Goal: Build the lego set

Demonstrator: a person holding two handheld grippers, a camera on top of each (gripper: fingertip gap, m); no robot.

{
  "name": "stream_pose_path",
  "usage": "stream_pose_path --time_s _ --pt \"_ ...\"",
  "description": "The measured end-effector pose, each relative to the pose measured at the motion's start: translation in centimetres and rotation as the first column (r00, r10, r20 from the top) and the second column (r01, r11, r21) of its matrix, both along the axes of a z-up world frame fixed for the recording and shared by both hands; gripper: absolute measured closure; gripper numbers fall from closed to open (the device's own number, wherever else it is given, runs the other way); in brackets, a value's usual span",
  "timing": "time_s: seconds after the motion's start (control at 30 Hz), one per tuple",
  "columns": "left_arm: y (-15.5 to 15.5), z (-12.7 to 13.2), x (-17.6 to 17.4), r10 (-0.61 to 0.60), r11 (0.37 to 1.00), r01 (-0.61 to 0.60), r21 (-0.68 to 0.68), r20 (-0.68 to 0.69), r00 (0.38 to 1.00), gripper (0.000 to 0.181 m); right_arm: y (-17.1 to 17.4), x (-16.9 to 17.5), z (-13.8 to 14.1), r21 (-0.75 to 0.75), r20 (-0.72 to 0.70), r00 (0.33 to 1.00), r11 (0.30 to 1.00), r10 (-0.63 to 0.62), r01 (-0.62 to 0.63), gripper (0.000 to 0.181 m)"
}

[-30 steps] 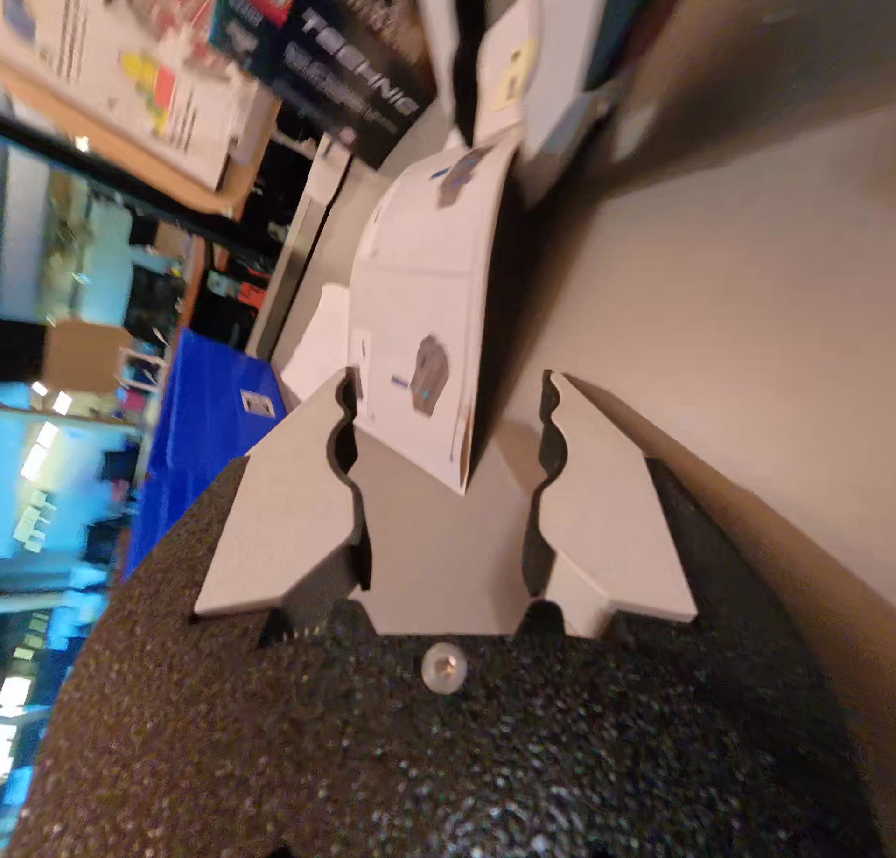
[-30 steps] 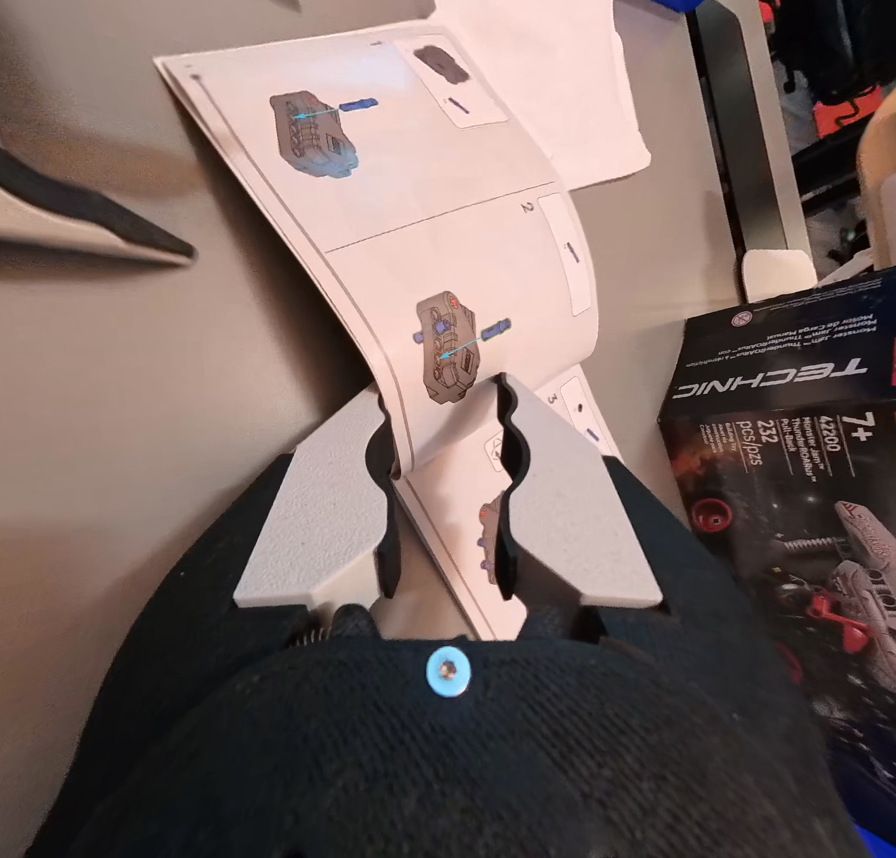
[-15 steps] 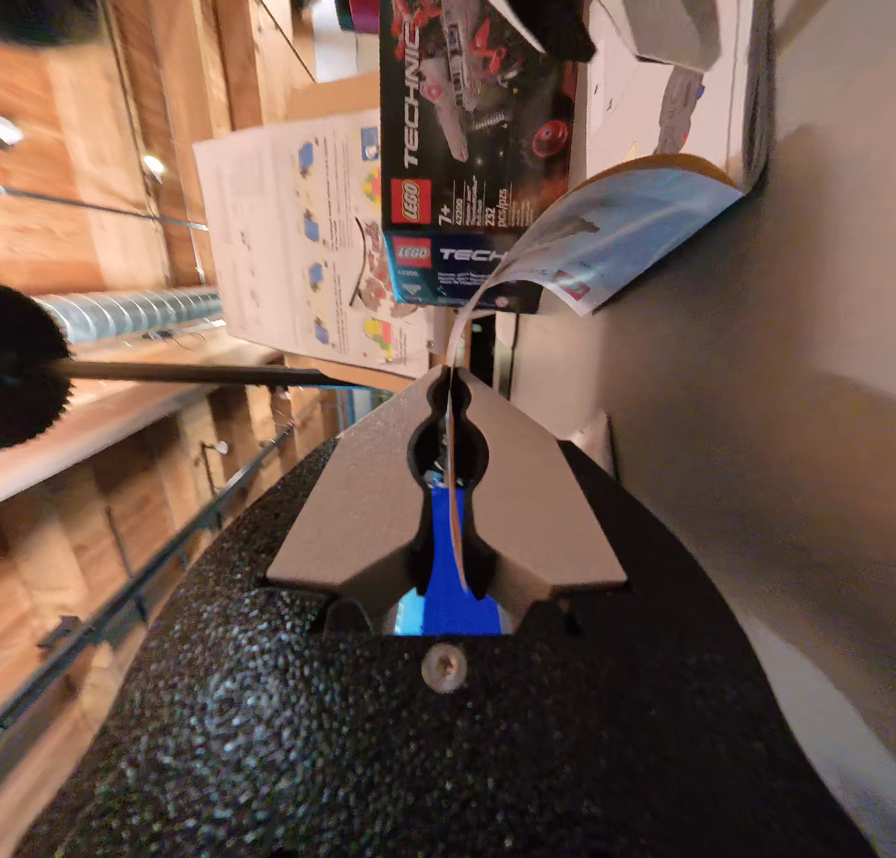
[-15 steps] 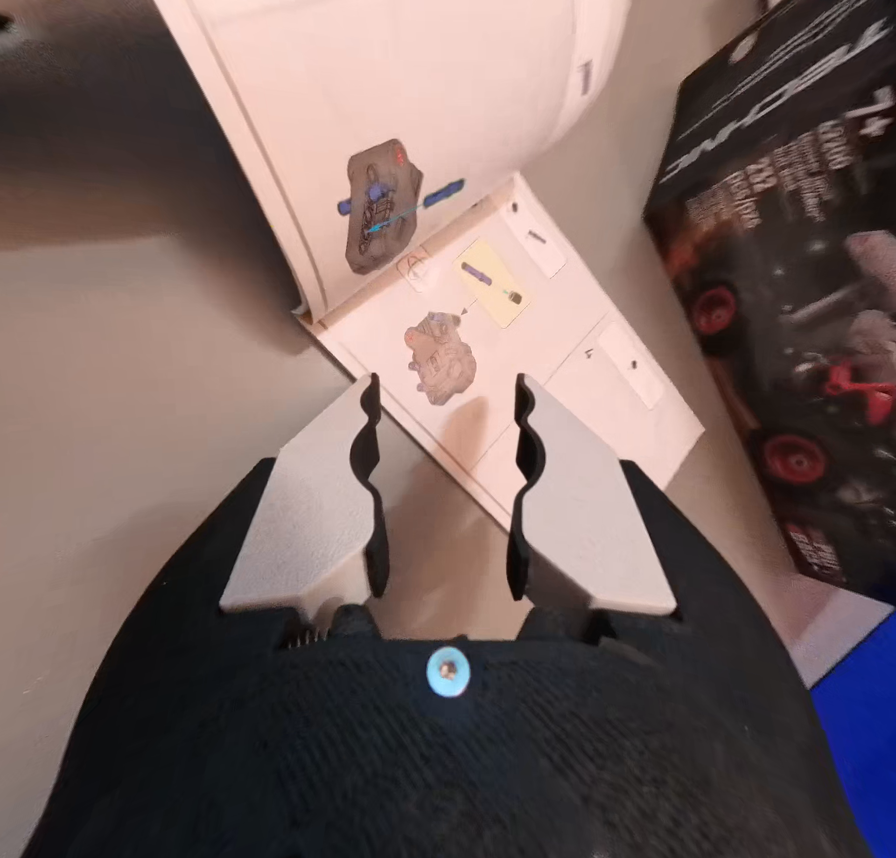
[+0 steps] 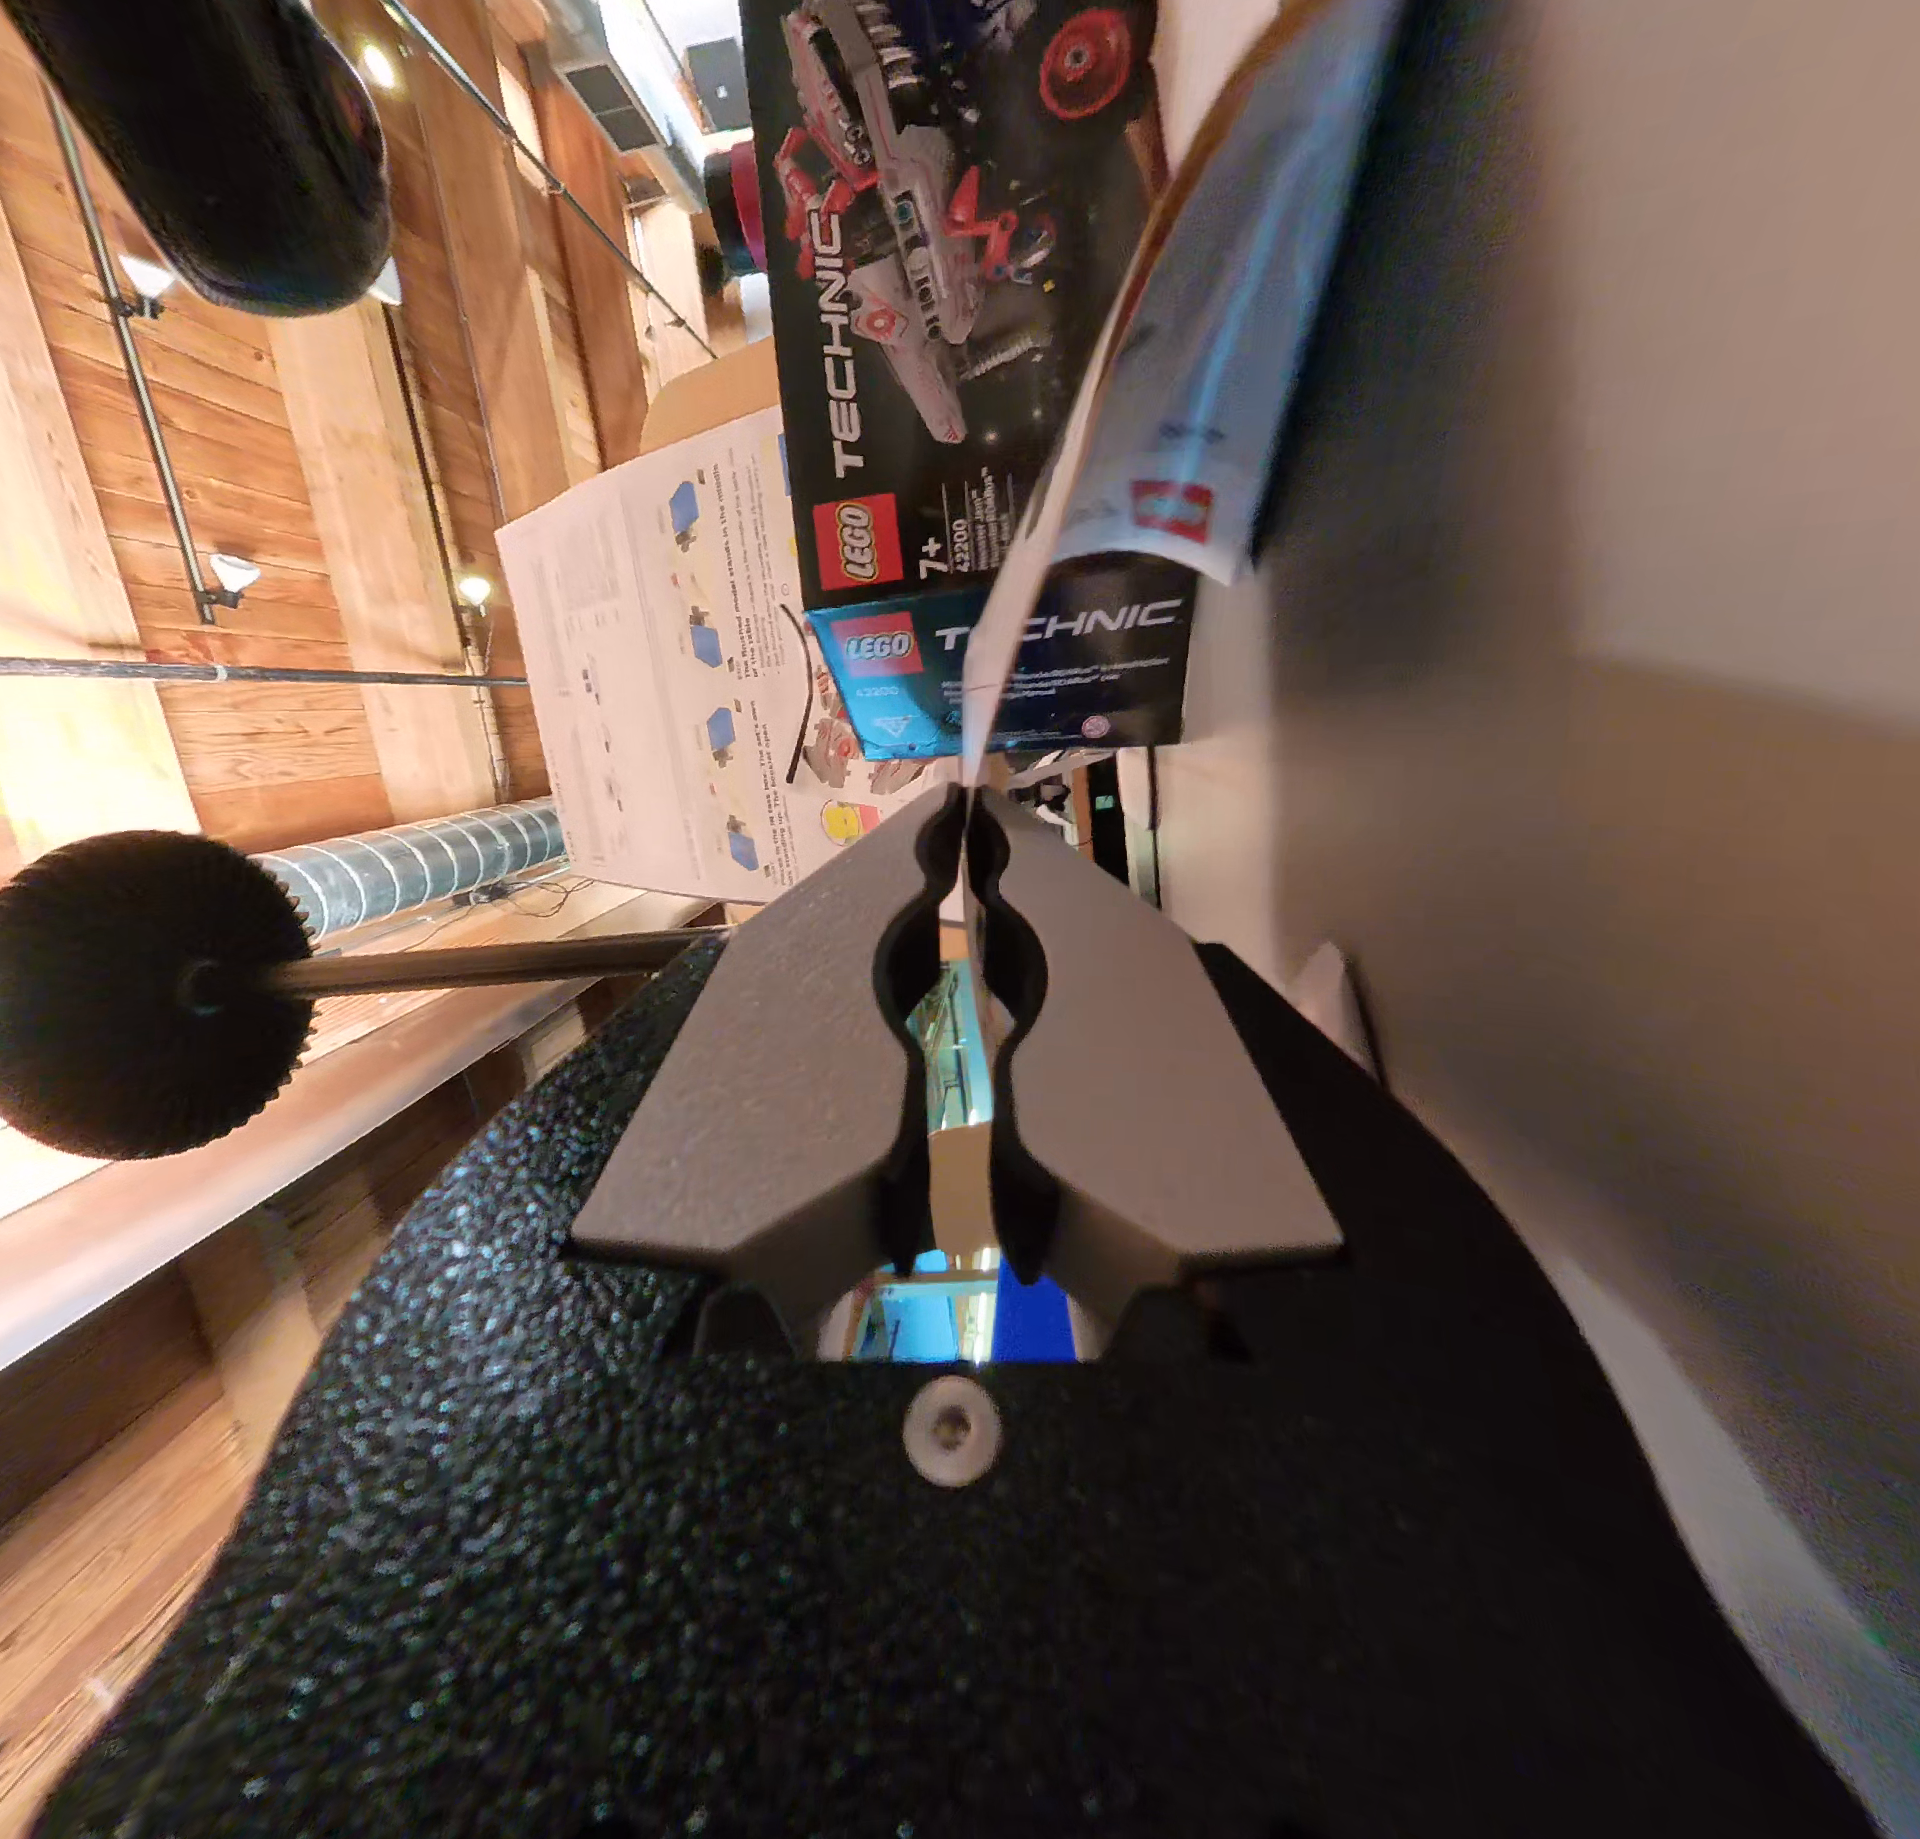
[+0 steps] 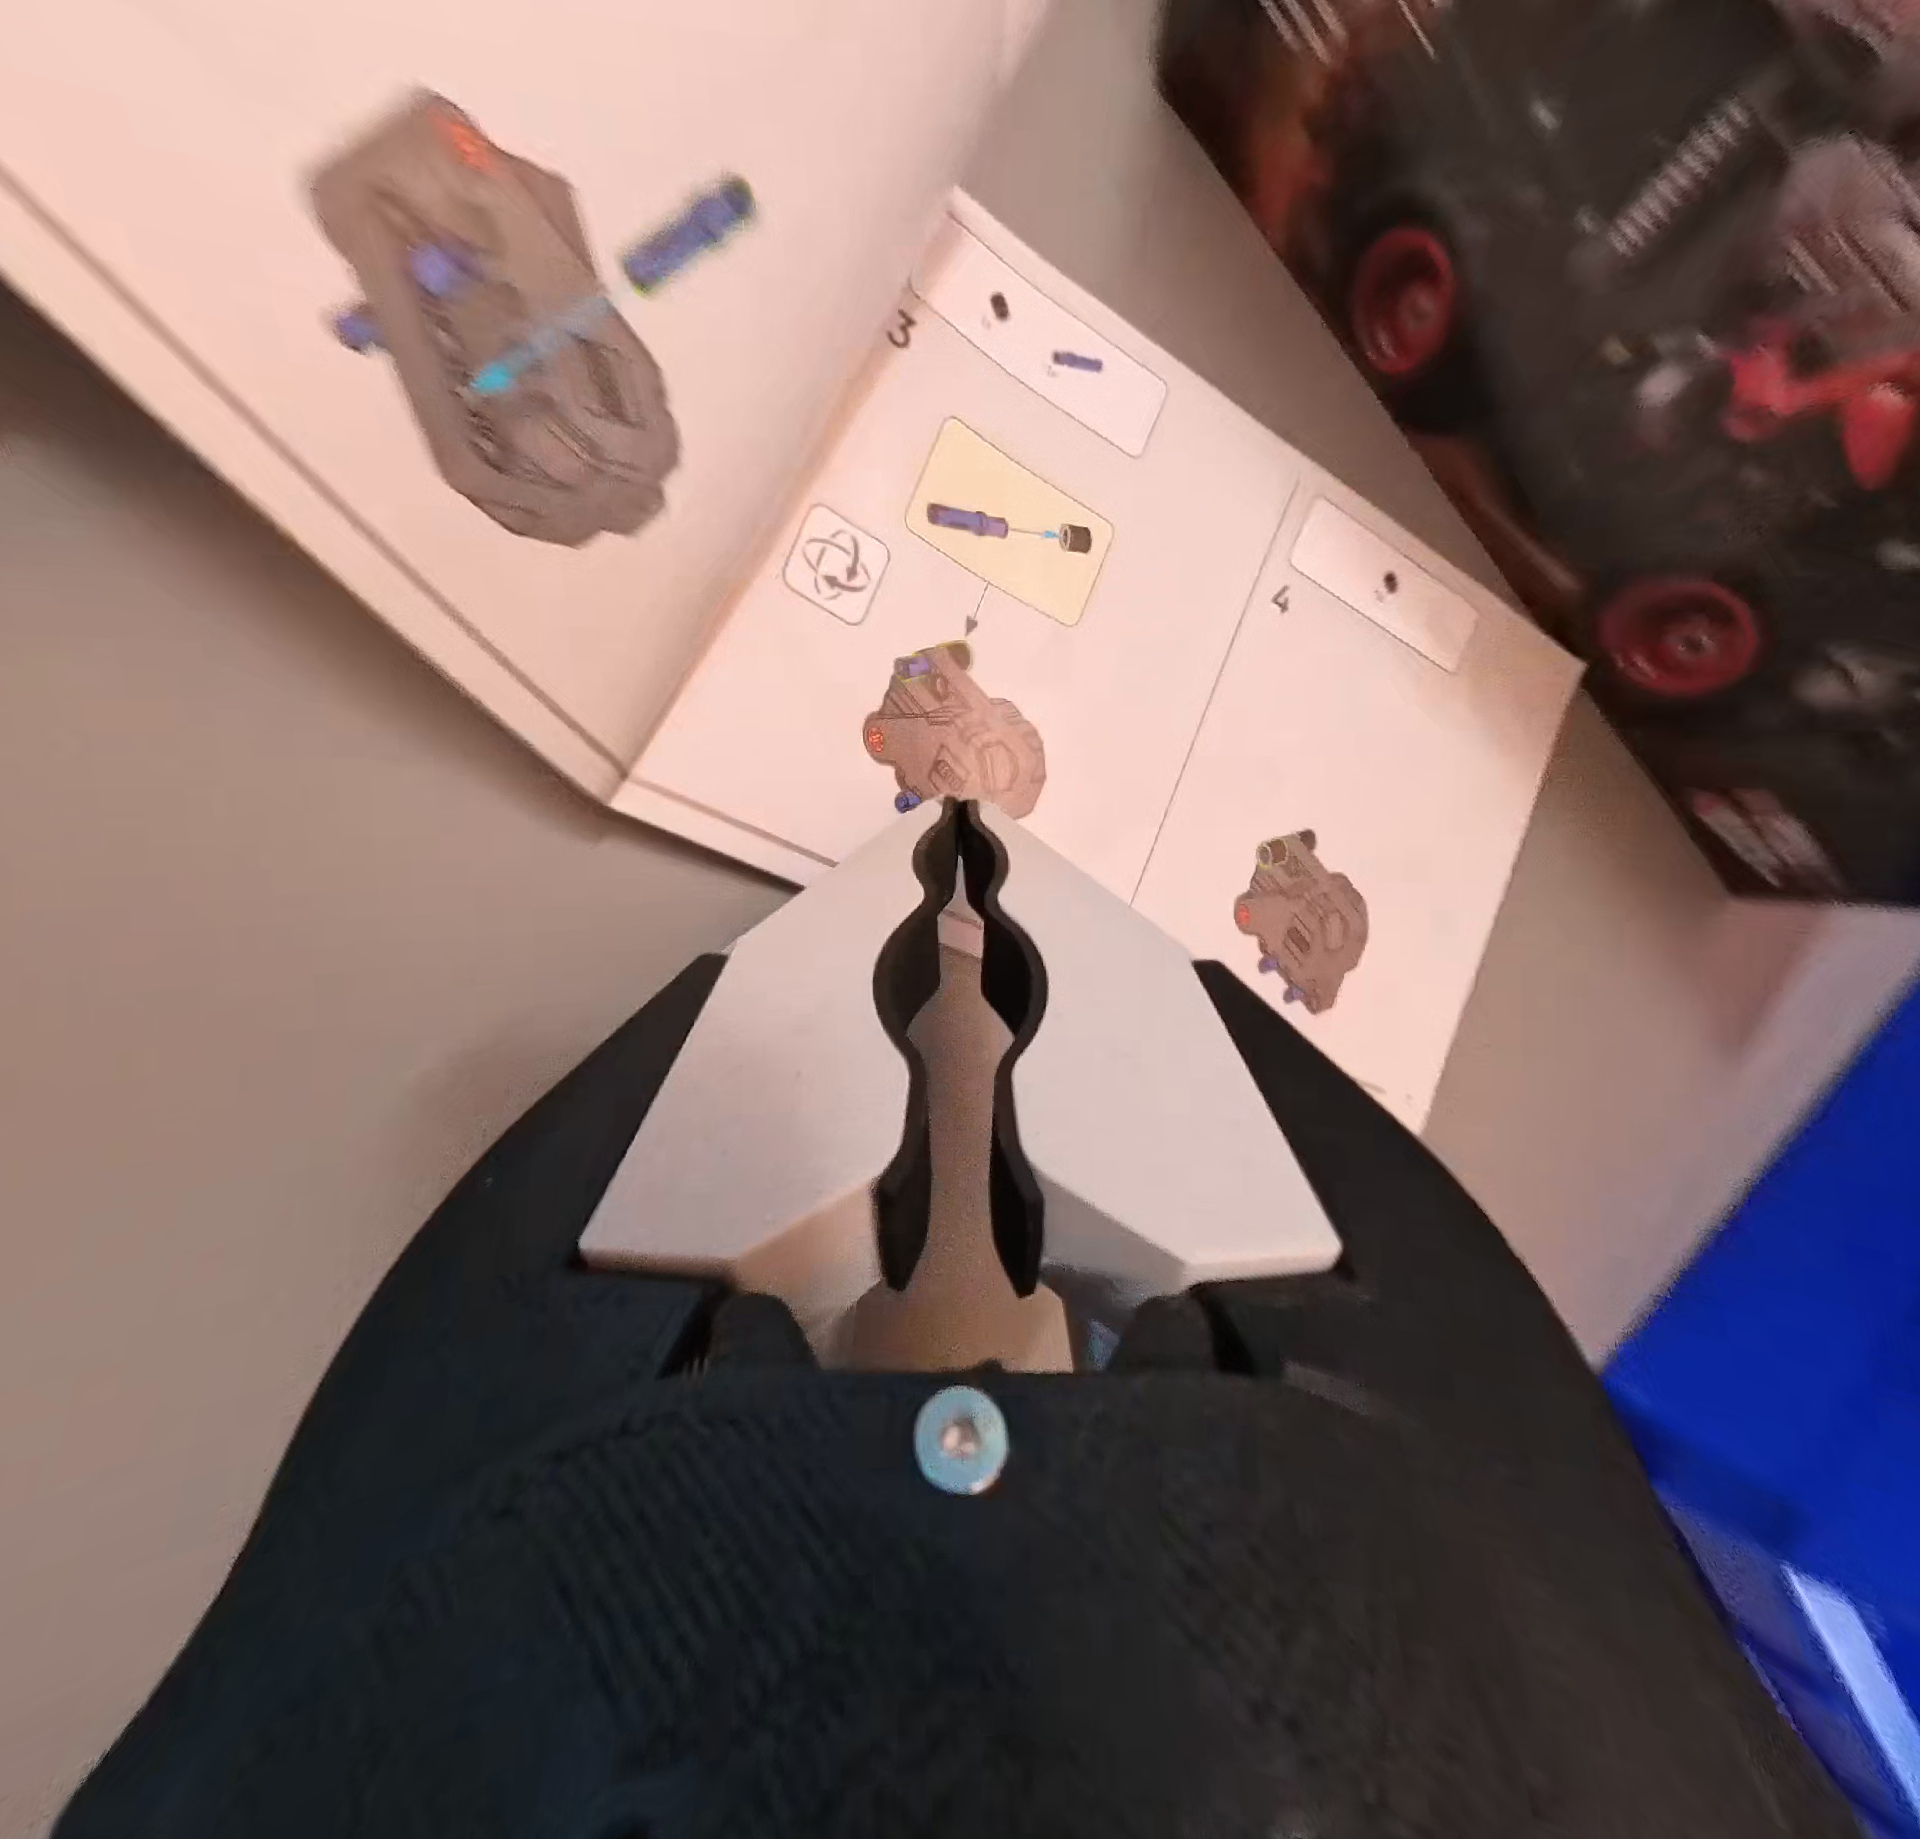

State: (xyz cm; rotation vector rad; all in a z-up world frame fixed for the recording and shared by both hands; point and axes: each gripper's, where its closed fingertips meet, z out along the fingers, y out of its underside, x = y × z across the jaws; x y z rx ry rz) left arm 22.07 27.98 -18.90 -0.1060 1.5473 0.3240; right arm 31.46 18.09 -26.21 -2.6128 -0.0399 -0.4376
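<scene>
The instruction booklet lies open on the beige table [image 6: 260, 854]. My left gripper [image 5: 964, 802] is shut on the edge of one booklet leaf [image 5: 1174, 366] and holds it curved up off the table. In the right wrist view that raised leaf [image 6: 364, 127] arches at the upper left, and the flat page [image 6: 1195, 750] with step drawings lies below it. My right gripper [image 6: 957, 815] is shut and empty, with its tips at the near edge of the flat page. The black Lego box [image 6: 1610, 283] stands just beyond the booklet and also shows in the left wrist view [image 5: 935, 283].
A blue bin [image 6: 1818, 1270] sits at the right, close to the booklet's corner. A printed sheet on cardboard [image 5: 665, 667] stands behind the box. A black round knob on a rod [image 5: 135, 989] juts in at the left. Bare table [image 5: 1558, 750] stretches beside the booklet. One gripper's finger ends stand about 15 cm off the other's.
My left gripper closed on the booklet leaf and swung it up and over. My right gripper let go of the page, moved toward the flat page and shut.
</scene>
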Motion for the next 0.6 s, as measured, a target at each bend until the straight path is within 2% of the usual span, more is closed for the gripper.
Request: stream_pose_path --time_s 0.03,0.13,0.27,0.3,0.33,0.4,0.47,0.53,0.6 --pt "-0.1 -0.5 0.2 -0.003 1.000 0.003 -0.009 -0.024 1.000 0.181 -0.7 0.7 0.0 -0.020 0.021 0.999 0.999 -0.037 0.037 0.181" --pt "0.2 -2.4 0.8 0.029 0.998 -0.037 -0.058 -0.127 0.992 0.181 -1.8 1.7 0.0 -0.051 0.047 0.994 0.993 -0.103 0.106 0.181" --pt "1.4 -4.3 0.7 0.082 0.979 -0.126 -0.160 -0.256 0.963 0.181 -1.7 1.7 0.1 -0.068 0.105 0.990 0.993 -0.091 0.099 0.181" --pt "1.7 -4.6 0.5 0.095 0.969 -0.156 -0.194 -0.288 0.953 0.179 -1.5 1.3 0.3 -0.067 0.108 0.992 0.995 -0.063 0.071 0.180" --pt "2.2 -4.8 0.2 0.109 0.954 -0.185 -0.235 -0.305 0.946 0.176 -0.9 0.7 0.7 -0.052 0.115 0.993 0.999 -0.004 0.010 0.172" --pt "2.9 -4.8 -0.6 0.111 0.906 -0.236 -0.350 -0.342 0.933 0.163 1.0 -1.0 1.9 0.021 0.147 0.983 0.993 0.114 -0.118 0.163" --pt "2.7 -4.2 -1.7 0.039 0.796 -0.241 -0.555 -0.351 0.935 0.153 3.0 -3.0 2.6 0.100 0.128 0.973 0.973 0.194 -0.208 0.160" --pt "2.0 -2.0 -3.3 -0.077 0.591 -0.205 -0.780 -0.308 0.948 0.151 4.2 -3.8 2.1 0.149 0.073 0.973 0.962 0.219 -0.228 0.156" --pt "3.2 1.7 -4.9 -0.118 0.408 -0.149 -0.901 -0.213 0.970 0.152 4.5 -4.1 0.9 0.135 0.000 0.971 0.962 0.240 -0.238 0.158"
